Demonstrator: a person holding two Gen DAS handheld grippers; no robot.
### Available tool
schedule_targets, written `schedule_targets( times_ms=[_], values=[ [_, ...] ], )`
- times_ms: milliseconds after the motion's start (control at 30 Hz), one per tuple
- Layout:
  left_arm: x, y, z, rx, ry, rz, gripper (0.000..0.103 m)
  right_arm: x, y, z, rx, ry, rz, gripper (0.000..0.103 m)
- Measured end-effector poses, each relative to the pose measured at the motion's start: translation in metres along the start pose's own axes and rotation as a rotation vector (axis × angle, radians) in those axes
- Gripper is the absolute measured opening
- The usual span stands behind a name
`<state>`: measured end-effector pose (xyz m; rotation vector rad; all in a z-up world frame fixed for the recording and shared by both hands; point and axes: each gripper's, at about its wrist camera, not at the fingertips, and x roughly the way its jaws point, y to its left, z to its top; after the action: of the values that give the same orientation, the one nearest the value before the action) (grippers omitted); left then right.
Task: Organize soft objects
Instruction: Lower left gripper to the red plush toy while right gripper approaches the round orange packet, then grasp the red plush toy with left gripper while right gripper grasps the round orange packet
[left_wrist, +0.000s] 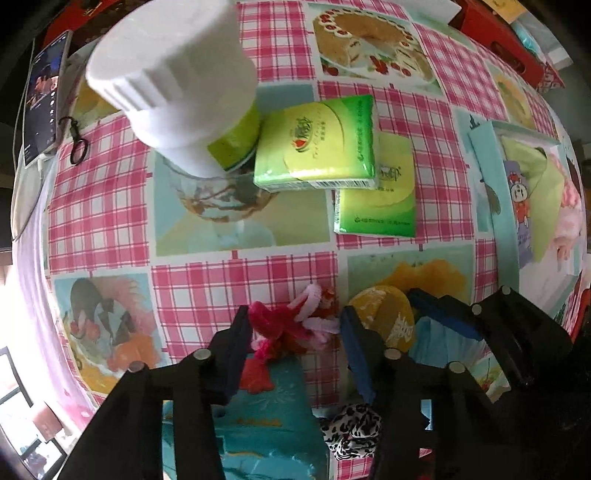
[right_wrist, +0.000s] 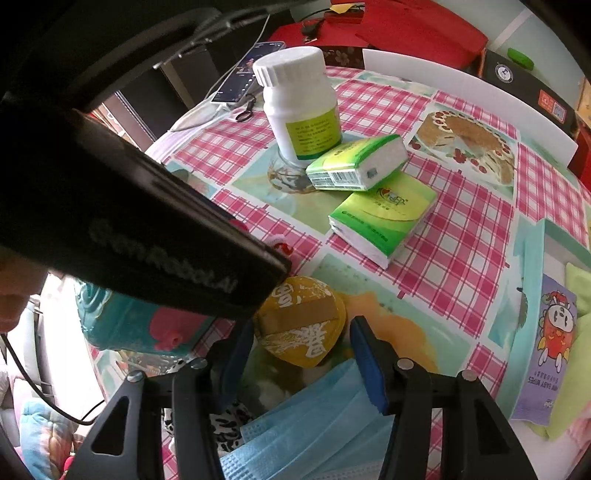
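In the left wrist view, my left gripper (left_wrist: 293, 332) points straight down at the table. Its pads touch both ends of a fluffy pink and red pipe-cleaner toy (left_wrist: 291, 325). Just right of it lies a round yellow pouch (left_wrist: 384, 314) with white characters. In the right wrist view, my right gripper (right_wrist: 301, 350) is shut on that yellow pouch (right_wrist: 299, 325), a pad against each side. A blue face mask (right_wrist: 314, 424) lies under the right gripper. A leopard-print scrunchie (left_wrist: 354, 432) lies near both. The left gripper's black housing (right_wrist: 147, 221) hides most of the toy in this view.
A white bottle (right_wrist: 299, 103) stands at the back beside two green tissue packs (right_wrist: 354, 162), (right_wrist: 384, 218), one lying on the other. A teal tissue box (left_wrist: 266, 406) sits beneath the left gripper. An open box with baby wipes (right_wrist: 550, 339) is at the right. A phone (left_wrist: 44, 96) and a clip (left_wrist: 79, 144) lie far left.
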<state>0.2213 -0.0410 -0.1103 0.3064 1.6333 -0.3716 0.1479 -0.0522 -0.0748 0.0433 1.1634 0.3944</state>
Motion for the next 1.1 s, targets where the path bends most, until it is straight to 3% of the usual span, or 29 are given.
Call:
schedule_targets(
  times_ms=[267,367,500,1100],
  values=[
    [0.007,-0.012,0.004,-0.005,-0.015,-0.016,0.043,0.002,-0.012,0.003,0.009,0.0,0.009,0.058],
    [0.005,0.006,-0.003,-0.004,-0.019,-0.021,0.043,0.003,-0.012,0.003,0.009,0.0,0.012,0.058],
    [0.002,0.011,-0.005,-0.012,-0.026,-0.03,0.042,0.004,-0.011,0.003,0.01,0.005,0.034,0.05],
    [-0.023,0.026,-0.008,-0.054,-0.071,-0.059,0.038,-0.01,-0.015,0.002,0.031,-0.027,0.043,0.049]
  ],
)
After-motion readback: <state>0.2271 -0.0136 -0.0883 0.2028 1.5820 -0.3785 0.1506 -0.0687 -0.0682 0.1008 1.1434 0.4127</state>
